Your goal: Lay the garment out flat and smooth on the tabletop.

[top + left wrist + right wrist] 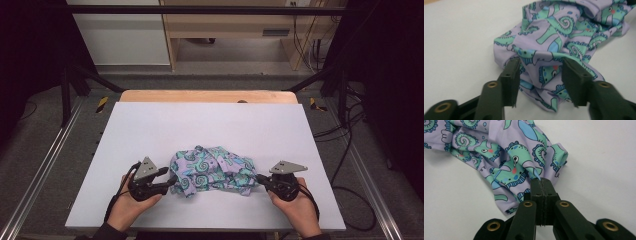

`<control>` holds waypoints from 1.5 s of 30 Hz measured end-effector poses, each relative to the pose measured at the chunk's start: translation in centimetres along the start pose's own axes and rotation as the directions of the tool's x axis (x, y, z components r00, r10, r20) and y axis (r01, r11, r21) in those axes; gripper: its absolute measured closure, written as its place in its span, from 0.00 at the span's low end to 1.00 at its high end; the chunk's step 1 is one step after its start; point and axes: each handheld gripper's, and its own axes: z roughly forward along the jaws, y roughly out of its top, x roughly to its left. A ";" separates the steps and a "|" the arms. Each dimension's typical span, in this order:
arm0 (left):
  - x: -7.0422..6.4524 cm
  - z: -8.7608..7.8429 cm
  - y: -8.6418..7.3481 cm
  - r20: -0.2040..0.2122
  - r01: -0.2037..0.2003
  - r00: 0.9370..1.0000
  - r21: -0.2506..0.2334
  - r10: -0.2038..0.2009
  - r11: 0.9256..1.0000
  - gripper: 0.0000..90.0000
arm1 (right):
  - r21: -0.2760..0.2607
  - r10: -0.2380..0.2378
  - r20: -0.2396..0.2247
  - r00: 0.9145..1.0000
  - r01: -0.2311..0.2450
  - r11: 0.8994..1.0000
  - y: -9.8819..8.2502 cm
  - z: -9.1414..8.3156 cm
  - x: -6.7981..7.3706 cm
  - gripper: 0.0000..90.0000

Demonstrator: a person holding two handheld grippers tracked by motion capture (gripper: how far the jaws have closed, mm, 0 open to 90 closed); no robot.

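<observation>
Two tongs flank cloth (212, 172) lower centre of table (150, 130) | right tongs (541, 181) clamped on its right corner | left tongs (540, 75) half open astride left fold, unpinched | long axis left-right

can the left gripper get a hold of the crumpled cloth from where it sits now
Probably yes: the left gripper has its jaws apart with a fold of the patterned cloth already between them, and nothing stands in the way on the white table.
</observation>
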 end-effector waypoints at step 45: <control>3.0 1.0 0.8 -0.091 0.042 0.995 0.026 -0.039 0.999 0.97 | -0.013 -0.013 -0.025 1.000 0.013 1.000 -0.3 0.4 0.3 1.00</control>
